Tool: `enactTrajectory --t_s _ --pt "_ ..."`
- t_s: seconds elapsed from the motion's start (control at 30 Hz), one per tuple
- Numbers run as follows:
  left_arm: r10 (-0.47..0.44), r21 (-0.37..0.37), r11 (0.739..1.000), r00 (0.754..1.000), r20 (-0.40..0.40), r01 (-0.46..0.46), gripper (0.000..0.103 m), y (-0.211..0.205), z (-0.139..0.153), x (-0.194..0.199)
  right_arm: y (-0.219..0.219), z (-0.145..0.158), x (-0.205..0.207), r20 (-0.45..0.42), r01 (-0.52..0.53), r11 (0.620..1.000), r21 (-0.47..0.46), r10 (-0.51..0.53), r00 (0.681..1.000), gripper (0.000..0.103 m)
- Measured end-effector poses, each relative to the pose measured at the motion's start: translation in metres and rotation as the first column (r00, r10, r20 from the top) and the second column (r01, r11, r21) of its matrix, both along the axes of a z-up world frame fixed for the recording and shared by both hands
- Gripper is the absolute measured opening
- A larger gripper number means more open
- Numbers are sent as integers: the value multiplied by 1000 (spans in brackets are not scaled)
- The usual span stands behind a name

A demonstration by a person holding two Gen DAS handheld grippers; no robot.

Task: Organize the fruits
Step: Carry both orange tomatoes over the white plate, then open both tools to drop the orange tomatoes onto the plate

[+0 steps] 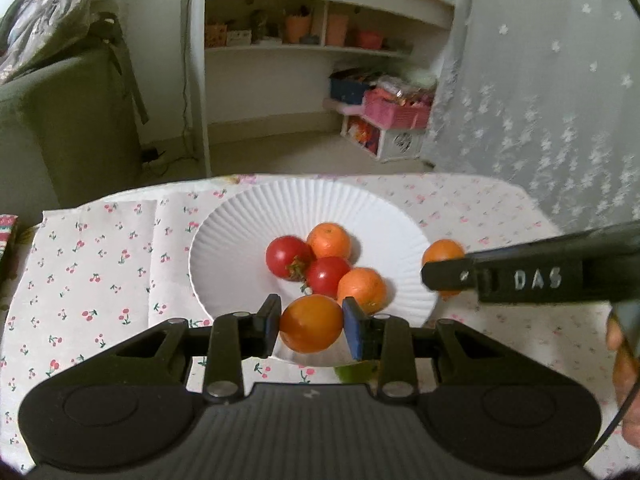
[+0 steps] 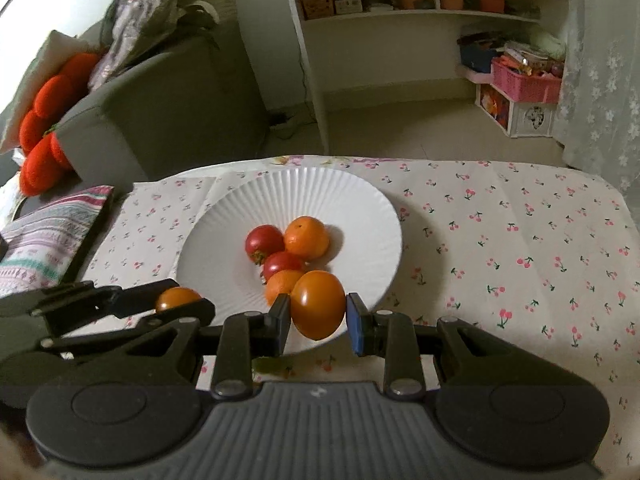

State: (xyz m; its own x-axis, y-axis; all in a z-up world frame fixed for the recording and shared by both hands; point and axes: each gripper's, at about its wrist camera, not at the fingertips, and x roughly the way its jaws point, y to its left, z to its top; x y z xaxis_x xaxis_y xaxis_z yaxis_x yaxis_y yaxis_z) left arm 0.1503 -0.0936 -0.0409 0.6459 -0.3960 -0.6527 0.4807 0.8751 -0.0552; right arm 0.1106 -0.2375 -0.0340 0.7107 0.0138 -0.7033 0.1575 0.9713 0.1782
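Observation:
My left gripper [image 1: 311,316] is shut on a smooth orange fruit [image 1: 311,330], held over the near rim of a white ribbed plate [image 1: 240,220]. On the plate lie two red tomatoes [image 1: 286,256] and two mandarins [image 1: 329,240], bunched together. My right gripper [image 2: 318,308] is shut on a second smooth orange fruit [image 2: 318,298] above the plate's near edge [image 2: 280,188]. Each gripper shows in the other's view: the right gripper [image 1: 444,270] beside the plate with its fruit [image 1: 442,252], and the left gripper [image 2: 178,300] with its fruit [image 2: 176,296].
A cherry-print cloth [image 2: 520,240] covers the table, with bare cloth right of the plate. A green fruit [image 1: 356,372] lies mostly hidden under the grippers. A striped cushion [image 2: 44,240] and sofa [image 2: 160,100] stand left; shelves [image 1: 320,40] and a pink basket [image 2: 524,80] lie beyond.

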Motion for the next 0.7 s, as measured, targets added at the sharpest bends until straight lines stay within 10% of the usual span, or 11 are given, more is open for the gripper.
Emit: enactTrajectory --t_s 0.7 --pt "-9 8 1000 999 -32 10 22 2 -18 16 -4 -18 17 -23 25 1000 -13 -25 999 27"
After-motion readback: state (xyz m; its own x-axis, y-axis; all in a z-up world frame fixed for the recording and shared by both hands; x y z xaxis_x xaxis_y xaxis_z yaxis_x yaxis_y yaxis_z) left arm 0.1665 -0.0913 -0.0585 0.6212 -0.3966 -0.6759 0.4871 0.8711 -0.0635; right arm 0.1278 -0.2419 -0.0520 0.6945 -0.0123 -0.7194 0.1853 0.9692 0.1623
